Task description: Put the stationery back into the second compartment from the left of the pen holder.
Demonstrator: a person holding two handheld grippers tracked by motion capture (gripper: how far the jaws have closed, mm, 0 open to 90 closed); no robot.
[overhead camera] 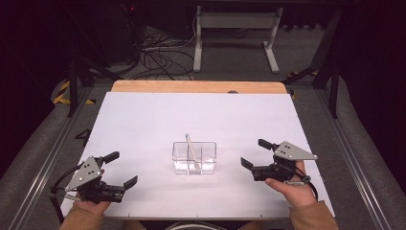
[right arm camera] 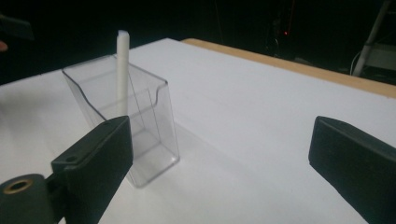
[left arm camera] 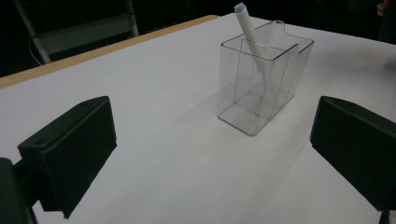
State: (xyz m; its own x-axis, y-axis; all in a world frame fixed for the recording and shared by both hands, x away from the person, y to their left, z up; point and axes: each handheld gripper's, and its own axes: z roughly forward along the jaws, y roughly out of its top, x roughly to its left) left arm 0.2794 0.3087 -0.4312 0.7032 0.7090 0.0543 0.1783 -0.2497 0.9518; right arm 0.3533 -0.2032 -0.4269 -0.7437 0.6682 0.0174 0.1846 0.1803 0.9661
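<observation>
A clear plastic box (overhead camera: 194,157) with an inner divider stands near the middle of the white table (overhead camera: 153,120). A white stick (overhead camera: 192,151) leans inside it, its top poking above the rim. In the left gripper view the box (left arm camera: 261,88) and stick (left arm camera: 250,32) sit ahead and to the right. In the right gripper view the box (right arm camera: 126,121) and stick (right arm camera: 122,70) stand ahead on the left. My left gripper (overhead camera: 122,171) rests at the front left, open and empty. My right gripper (overhead camera: 254,153) rests at the right of the box, open and empty.
A wooden strip (overhead camera: 198,86) runs along the table's far edge. Beyond it, on the floor, are a white desk frame (overhead camera: 235,33) and tangled cables (overhead camera: 158,52). Metal rails (overhead camera: 48,153) flank the table on both sides.
</observation>
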